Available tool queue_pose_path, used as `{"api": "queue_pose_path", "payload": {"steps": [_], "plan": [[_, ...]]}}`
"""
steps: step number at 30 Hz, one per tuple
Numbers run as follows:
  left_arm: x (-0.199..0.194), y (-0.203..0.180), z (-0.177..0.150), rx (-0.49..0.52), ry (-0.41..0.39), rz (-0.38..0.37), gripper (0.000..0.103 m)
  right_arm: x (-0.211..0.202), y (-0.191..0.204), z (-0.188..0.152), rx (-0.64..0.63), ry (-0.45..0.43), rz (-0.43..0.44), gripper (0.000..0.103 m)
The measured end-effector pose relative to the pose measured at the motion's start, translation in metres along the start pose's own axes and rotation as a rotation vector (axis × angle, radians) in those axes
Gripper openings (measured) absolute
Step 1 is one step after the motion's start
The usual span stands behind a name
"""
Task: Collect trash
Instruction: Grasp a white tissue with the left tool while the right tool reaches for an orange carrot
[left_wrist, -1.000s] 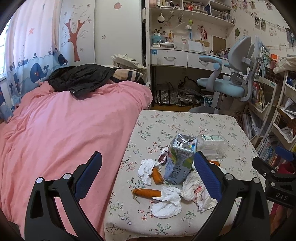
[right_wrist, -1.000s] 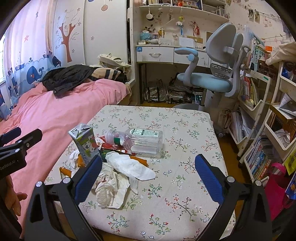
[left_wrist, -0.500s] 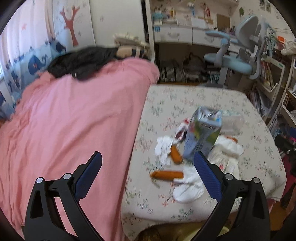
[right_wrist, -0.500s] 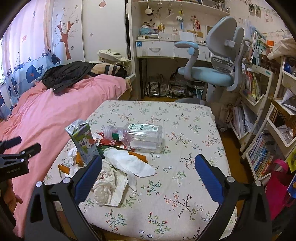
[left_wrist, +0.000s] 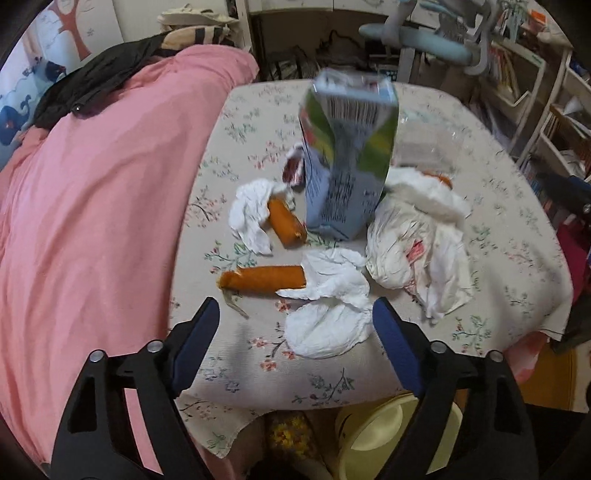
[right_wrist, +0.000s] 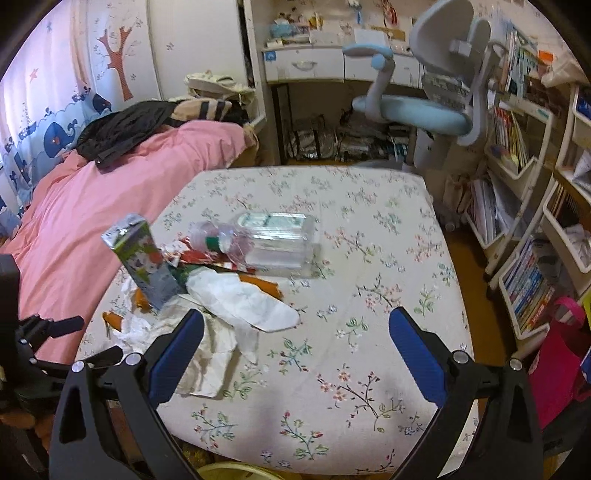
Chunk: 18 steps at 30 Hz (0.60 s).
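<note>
At lower centre, the left gripper (left_wrist: 295, 330) closes its jaws around a crumpled tissue (left_wrist: 327, 326), probably first pick; the right gripper (right_wrist: 295, 332) waits, jaws apart.

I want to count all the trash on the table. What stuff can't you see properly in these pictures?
- Clear plastic bottle: in the left wrist view the carton hides most of it.
- Carton print: motion blur makes it unreadable in both views.
- Orange sticks: in the right wrist view the carton and tissues cover most of them.
- Yellow container below the table edge: cut off by the hand-held gripper's arms, contents unseen.
</note>
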<state>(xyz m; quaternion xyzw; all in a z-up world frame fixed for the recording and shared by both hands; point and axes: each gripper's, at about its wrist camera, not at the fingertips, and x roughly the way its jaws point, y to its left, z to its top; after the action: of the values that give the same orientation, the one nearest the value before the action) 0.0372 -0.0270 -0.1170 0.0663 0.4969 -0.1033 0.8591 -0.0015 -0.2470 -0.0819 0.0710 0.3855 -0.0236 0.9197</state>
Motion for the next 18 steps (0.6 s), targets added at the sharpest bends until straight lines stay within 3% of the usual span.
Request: {"api": "queue_pose_path", "payload": {"steps": [7,9,11,12,15,18], "plan": [[0.022,-0.004,-0.002,0.001,0.036,0.054,0.068,0.006,-0.004,0.001,0.027,0.026,0.017,0.097],[0.028,-0.006,-0.001,0.012,0.046,0.052,0.057,0.009,-0.003,0.002,0.017,0.033,0.022,0.097],[0.033,-0.009,-0.002,0.018,0.064,0.009,0.021,0.01,0.001,0.001,0.003,0.037,0.024,0.097],[0.033,-0.008,-0.002,0.017,0.072,-0.017,0.011,0.01,0.002,0.001,-0.004,0.038,0.027,0.097],[0.018,-0.006,0.001,0.02,0.042,-0.058,0.006,0.009,0.004,0.001,-0.011,0.04,0.043,0.097],[-0.017,0.015,0.01,-0.044,-0.049,-0.092,0.005,0.009,0.009,0.0,-0.032,0.037,0.073,0.097]]}}
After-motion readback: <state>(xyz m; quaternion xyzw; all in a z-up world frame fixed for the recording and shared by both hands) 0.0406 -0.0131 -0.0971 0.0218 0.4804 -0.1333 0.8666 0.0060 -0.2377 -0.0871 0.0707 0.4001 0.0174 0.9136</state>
